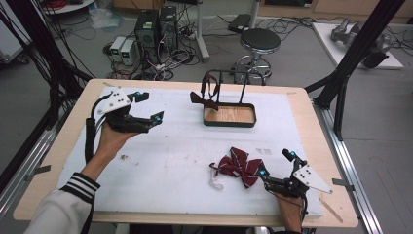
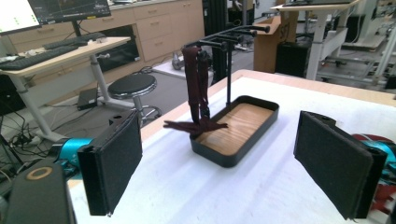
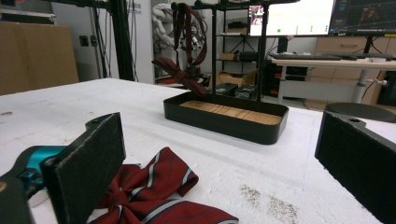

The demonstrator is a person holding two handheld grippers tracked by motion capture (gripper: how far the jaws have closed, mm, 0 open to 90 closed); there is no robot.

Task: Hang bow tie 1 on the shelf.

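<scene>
Two grippers (image 1: 146, 108) (image 1: 275, 167) gape empty; one bow tie (image 1: 203, 100) hangs on the rack (image 1: 229, 115). We judge the right should grasp the second tie (image 1: 240, 167) next.

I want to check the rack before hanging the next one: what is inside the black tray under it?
The black tray shows a bare wooden floor. The hanging bow tie dangles at its near end, over the rim. The near wall hides a strip of floor in the right gripper view.
</scene>
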